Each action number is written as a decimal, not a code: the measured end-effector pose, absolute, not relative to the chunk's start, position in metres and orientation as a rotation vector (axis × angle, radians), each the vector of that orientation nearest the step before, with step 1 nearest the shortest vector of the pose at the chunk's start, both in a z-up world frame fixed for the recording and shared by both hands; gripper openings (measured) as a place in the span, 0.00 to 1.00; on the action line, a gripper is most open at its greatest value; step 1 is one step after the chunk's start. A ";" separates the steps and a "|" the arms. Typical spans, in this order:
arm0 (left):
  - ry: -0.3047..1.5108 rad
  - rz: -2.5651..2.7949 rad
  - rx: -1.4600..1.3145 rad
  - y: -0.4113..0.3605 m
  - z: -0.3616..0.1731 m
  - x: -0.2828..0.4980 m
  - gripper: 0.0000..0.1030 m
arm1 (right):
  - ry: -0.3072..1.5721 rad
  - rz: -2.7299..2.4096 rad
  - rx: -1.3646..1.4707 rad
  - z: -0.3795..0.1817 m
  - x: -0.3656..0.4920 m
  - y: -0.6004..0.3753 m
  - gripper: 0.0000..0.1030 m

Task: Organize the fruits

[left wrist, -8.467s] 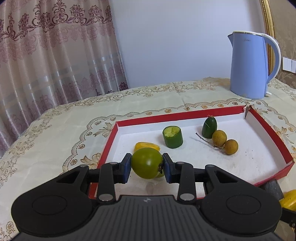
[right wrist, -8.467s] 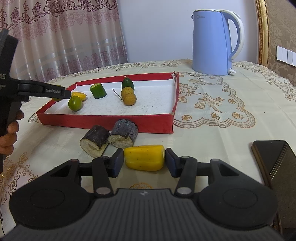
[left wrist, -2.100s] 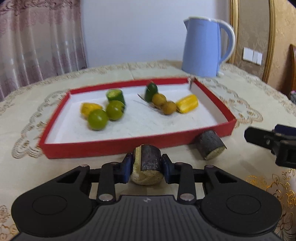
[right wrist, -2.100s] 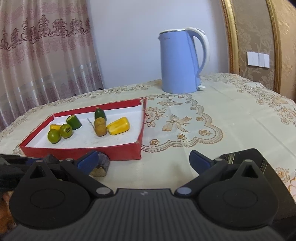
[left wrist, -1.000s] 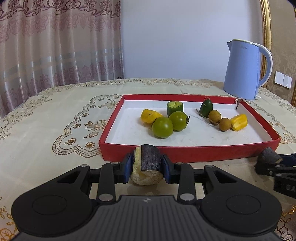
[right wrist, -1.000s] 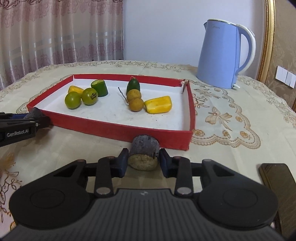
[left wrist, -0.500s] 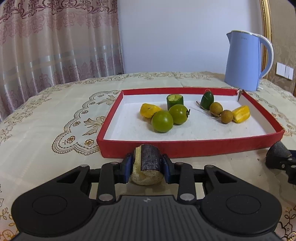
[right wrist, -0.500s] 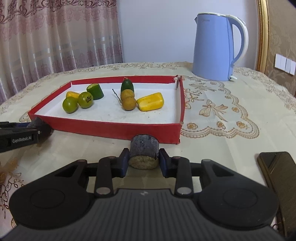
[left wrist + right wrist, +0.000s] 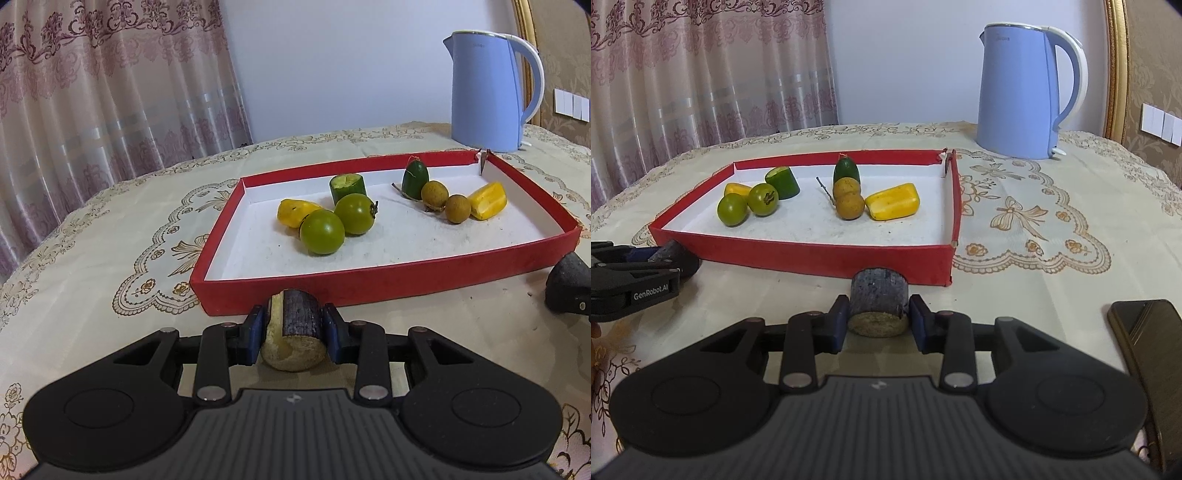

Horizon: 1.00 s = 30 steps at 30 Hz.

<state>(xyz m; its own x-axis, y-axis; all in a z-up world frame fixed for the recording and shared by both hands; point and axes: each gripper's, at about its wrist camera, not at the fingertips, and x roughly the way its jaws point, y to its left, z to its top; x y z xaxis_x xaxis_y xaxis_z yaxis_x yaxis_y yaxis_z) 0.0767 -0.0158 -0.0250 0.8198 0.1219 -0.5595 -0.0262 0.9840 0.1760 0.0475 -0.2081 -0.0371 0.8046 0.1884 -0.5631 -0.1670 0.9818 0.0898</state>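
My left gripper (image 9: 293,334) is shut on a dark-skinned sugarcane piece (image 9: 295,334), just in front of the near wall of the red tray (image 9: 369,278). My right gripper (image 9: 879,319) is shut on a second sugarcane piece (image 9: 879,299), in front of the tray's near wall (image 9: 827,256) by its right corner. In the white-floored tray lie two green round fruits (image 9: 322,232), a yellow piece (image 9: 291,212), a cut green piece (image 9: 347,187), a dark green fruit (image 9: 415,176), two brown longans (image 9: 447,201) and a yellow chunk (image 9: 487,201). The left gripper also shows at the left of the right wrist view (image 9: 635,273).
A blue electric kettle (image 9: 1027,92) stands at the back right of the cloth-covered table (image 9: 1052,236). A dark phone (image 9: 1148,339) lies at the right, close to my right gripper. Curtains (image 9: 110,103) hang behind the table's far left edge.
Both grippers hold their sugarcane pieces as before. The left view has risen and closed in slightly on the tray; the right gripper has shifted a little relative to the tray's corner.
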 end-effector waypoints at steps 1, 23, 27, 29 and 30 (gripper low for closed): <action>0.605 0.078 0.160 -0.016 -0.025 0.077 0.32 | 0.607 0.190 0.037 -0.037 0.047 -0.208 0.33; 0.600 0.092 0.110 -0.007 -0.015 0.075 0.32 | 0.605 0.188 0.024 -0.037 0.047 -0.208 0.33; 0.575 0.086 0.113 -0.007 -0.003 0.075 0.31 | 0.605 0.186 0.018 -0.037 0.047 -0.207 0.33; 0.587 0.081 0.114 -0.009 0.002 0.078 0.30 | 0.605 0.186 0.017 -0.037 0.047 -0.207 0.33; 0.583 0.076 0.108 -0.009 0.005 0.079 0.30 | 0.605 0.186 0.018 -0.037 0.047 -0.207 0.33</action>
